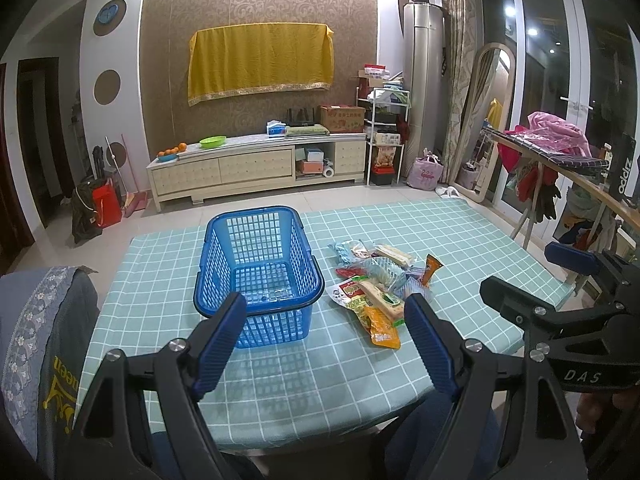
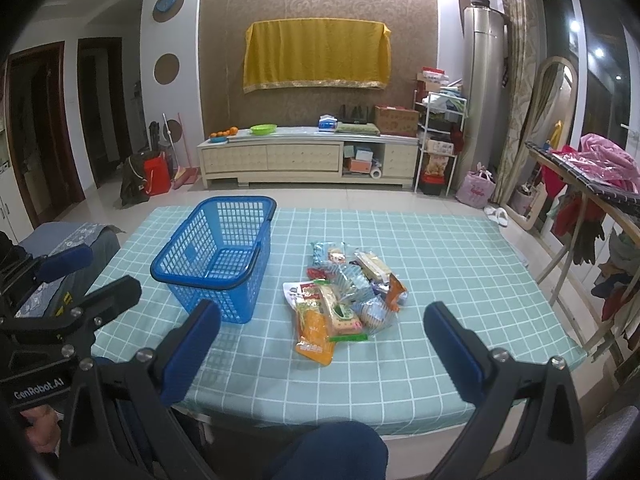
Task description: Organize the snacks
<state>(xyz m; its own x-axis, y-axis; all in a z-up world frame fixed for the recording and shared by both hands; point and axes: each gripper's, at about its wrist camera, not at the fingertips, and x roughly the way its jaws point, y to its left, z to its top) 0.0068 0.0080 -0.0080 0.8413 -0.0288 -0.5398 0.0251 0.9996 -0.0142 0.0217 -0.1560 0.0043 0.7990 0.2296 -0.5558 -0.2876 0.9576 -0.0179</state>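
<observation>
- Both pairs of fingers are spread wide with nothing between them: the left gripper (image 1: 324,320) hangs over the near edge of the bench (image 1: 460,232), and the right gripper (image 2: 322,324) does the same on its side.
- Neither pair touches a snack or the basket; both are near the bench's front edge, short of everything on it.
- Start with the orange packet (image 2: 314,334): it is nearest you, at the front of the snack pile (image 2: 346,292), and lies flat and partly clear of the rest.
- In the right view that packet sits between the finger lines, slightly toward the left one, so you can likely go straight ahead and down.
- Take one packet at a time; they overlap, and a deep bite may drag its neighbours along.
- Grip by an edge or sealed end, since the wrappers look slick and soft.
- Further off, the blue basket (image 1: 260,264) stands upright and empty, just left of the pile and apart from it, ahead of the left fingers.
</observation>
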